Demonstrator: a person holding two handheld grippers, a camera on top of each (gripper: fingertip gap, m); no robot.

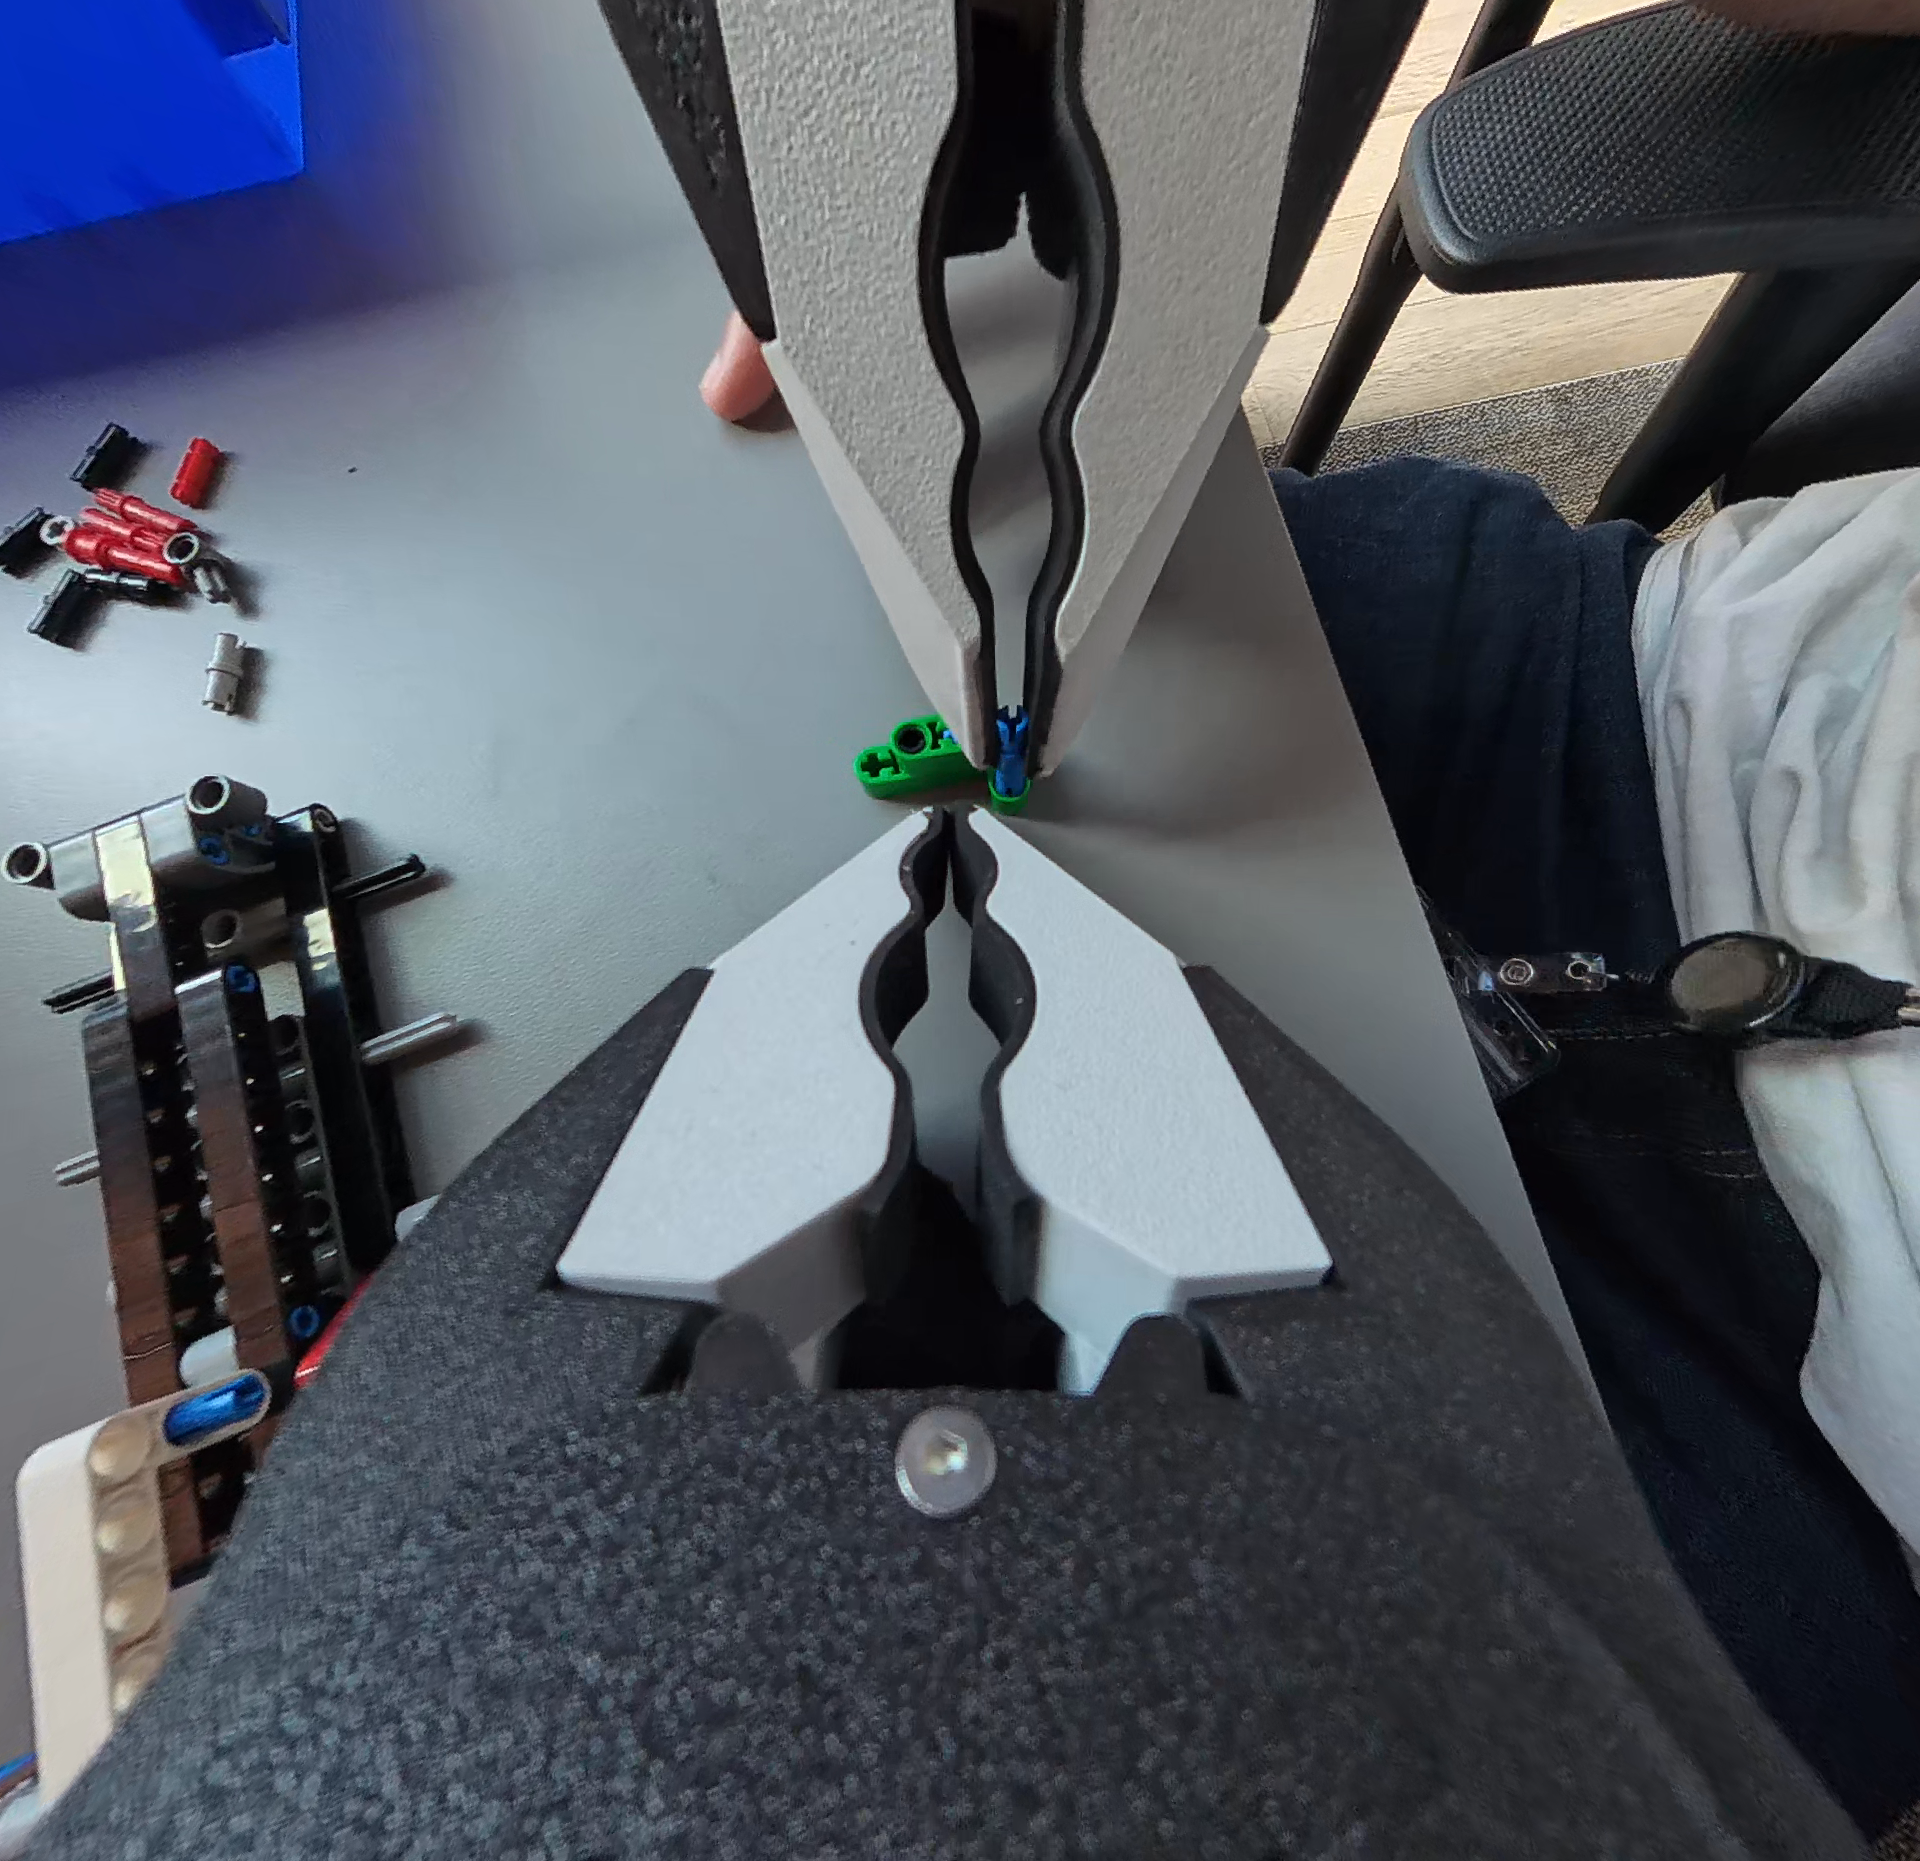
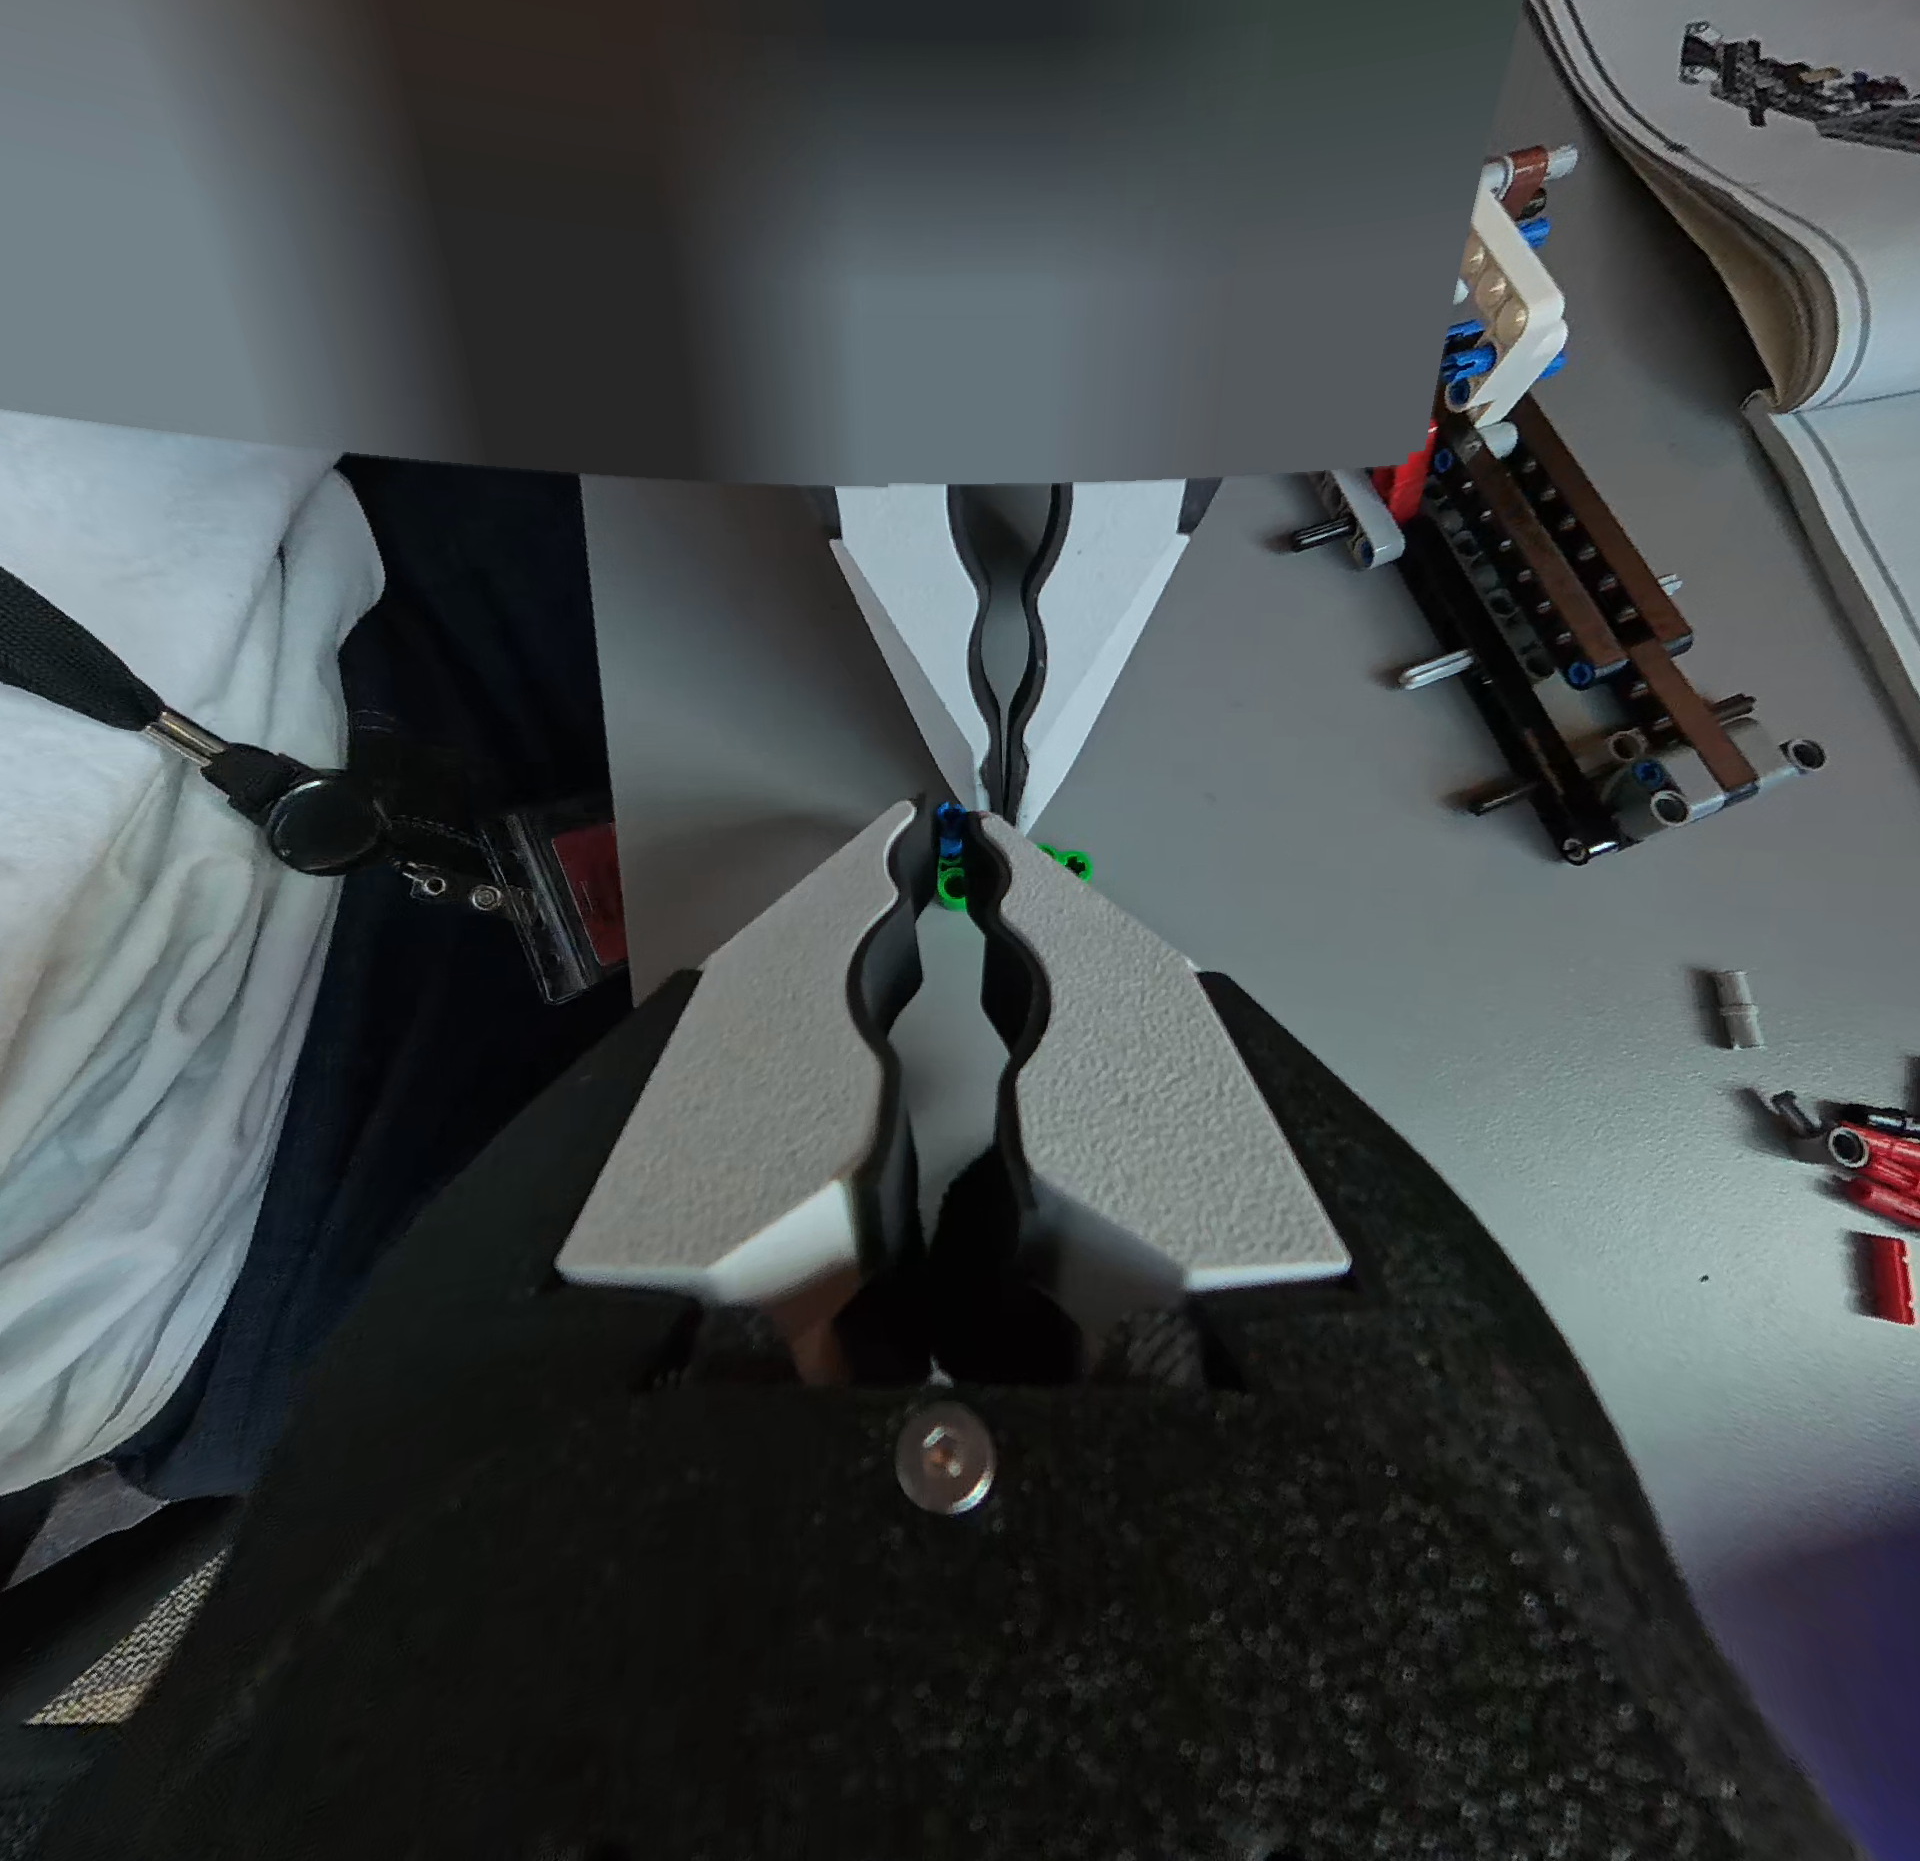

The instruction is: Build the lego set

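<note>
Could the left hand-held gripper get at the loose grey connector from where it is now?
Probably yes. The grey connector lies alone on bare table, nothing between it and the left hand-held gripper, whose tips are together near the green piece; it would have to open.

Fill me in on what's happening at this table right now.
A person is building a lego set with two handheld grippers. The right gripper is shut on a small blue pin, which stands in one end of a green connector piece lying on the grey table. The left gripper sits nearly closed just in front of the green piece, not clearly holding it. A partly built black and brown assembly and loose red, black and grey pins wait off to the side.
</note>
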